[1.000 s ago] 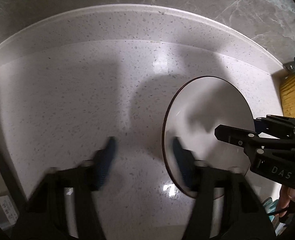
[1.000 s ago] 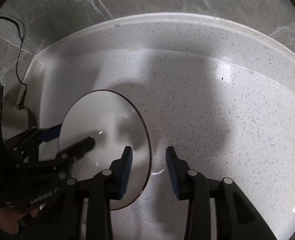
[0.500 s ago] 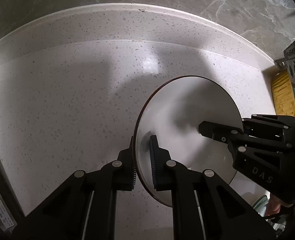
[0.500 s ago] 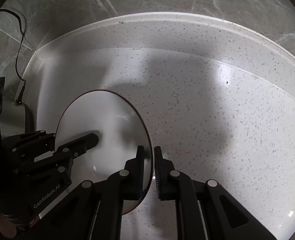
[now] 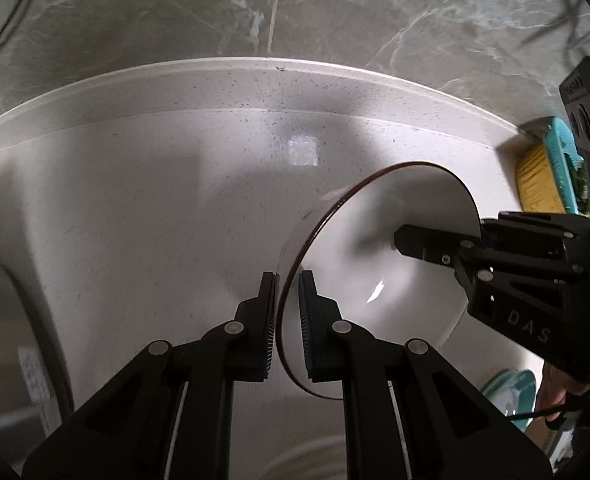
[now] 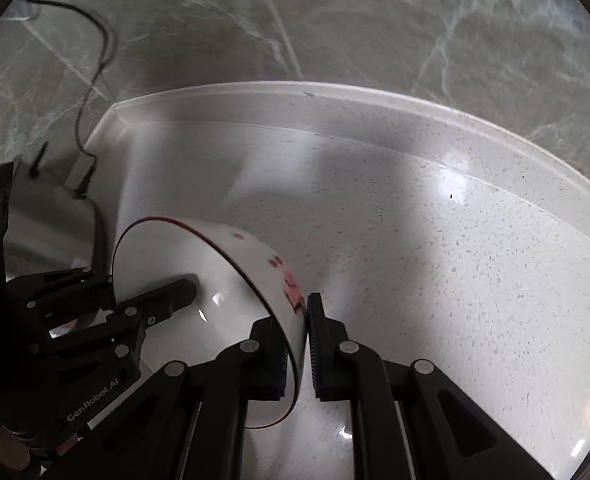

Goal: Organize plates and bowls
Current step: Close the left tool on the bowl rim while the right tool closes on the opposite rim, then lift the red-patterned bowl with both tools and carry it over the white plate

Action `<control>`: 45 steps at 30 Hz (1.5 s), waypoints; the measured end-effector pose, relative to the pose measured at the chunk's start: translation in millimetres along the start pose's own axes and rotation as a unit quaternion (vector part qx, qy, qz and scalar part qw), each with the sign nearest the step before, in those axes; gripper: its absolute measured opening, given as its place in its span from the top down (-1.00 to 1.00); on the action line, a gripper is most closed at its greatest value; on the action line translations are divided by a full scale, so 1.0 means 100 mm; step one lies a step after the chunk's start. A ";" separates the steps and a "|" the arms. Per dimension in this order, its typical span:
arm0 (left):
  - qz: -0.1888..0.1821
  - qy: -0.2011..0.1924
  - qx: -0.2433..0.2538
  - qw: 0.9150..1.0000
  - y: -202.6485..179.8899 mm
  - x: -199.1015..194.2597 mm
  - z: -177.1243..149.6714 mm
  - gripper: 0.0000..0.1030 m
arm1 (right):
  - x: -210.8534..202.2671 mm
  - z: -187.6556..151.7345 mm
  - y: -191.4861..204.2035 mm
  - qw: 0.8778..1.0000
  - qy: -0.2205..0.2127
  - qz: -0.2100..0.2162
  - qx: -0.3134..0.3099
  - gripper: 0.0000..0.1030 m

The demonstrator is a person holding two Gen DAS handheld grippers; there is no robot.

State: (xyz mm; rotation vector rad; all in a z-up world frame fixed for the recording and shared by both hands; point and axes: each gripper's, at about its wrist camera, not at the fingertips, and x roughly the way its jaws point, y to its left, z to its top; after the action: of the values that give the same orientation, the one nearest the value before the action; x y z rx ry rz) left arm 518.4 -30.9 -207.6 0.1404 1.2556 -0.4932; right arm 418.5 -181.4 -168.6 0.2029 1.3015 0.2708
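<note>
A white bowl (image 5: 375, 248) with a thin dark rim and red flowers on its outside (image 6: 167, 256) hangs tilted above the speckled white countertop (image 5: 135, 220). My left gripper (image 5: 287, 280) is shut on the bowl's near rim, one pad inside and one outside. On the opposite rim my right gripper (image 6: 305, 312) is also shut, pinching the wall where the red pattern is. In each wrist view the other gripper's inner finger reaches into the bowl from the side.
A yellow and teal brush (image 5: 543, 176) lies by the backsplash at the right. A metal appliance (image 6: 47, 216) with a black cable stands at the left. Teal dishes (image 5: 511, 396) show at the lower right. A grey marble wall (image 5: 335, 20) rises behind the counter.
Both grippers went from open beside the bowl's rim to shut on it. The bowl has since risen off the countertop and tilted, and more of the wall shows.
</note>
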 end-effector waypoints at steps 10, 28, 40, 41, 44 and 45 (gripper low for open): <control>-0.023 -0.014 -0.036 0.999 0.03 -0.61 -0.56 0.82 | -0.26 -0.27 0.31 0.999 0.000 0.018 -0.028 0.78; -0.039 0.037 -0.078 0.995 0.03 -1.17 -1.98 0.82 | -0.45 -1.07 0.89 0.992 0.075 0.040 -0.098 0.78; -0.040 0.071 -0.104 0.991 0.02 -1.00 -2.60 0.81 | -0.22 -1.40 1.02 0.986 0.116 0.028 -0.115 0.76; -0.039 0.071 -0.104 0.991 0.03 -0.99 -2.63 0.81 | -0.20 -1.41 1.04 0.986 0.117 0.025 -0.116 0.76; -0.034 0.070 -0.103 0.992 0.03 -0.96 -2.65 0.81 | -0.17 -1.41 1.06 0.985 0.118 0.021 -0.120 0.76; -0.029 0.069 -0.102 0.992 0.04 -0.95 -2.67 0.81 | -0.16 -1.40 1.06 0.985 0.118 0.019 -0.122 0.76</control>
State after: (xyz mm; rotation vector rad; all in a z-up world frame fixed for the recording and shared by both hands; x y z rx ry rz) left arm 265.8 96.8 -203.7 -0.0363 1.4406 -0.4081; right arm 269.9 -86.1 -157.7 -0.0131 1.4858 0.4945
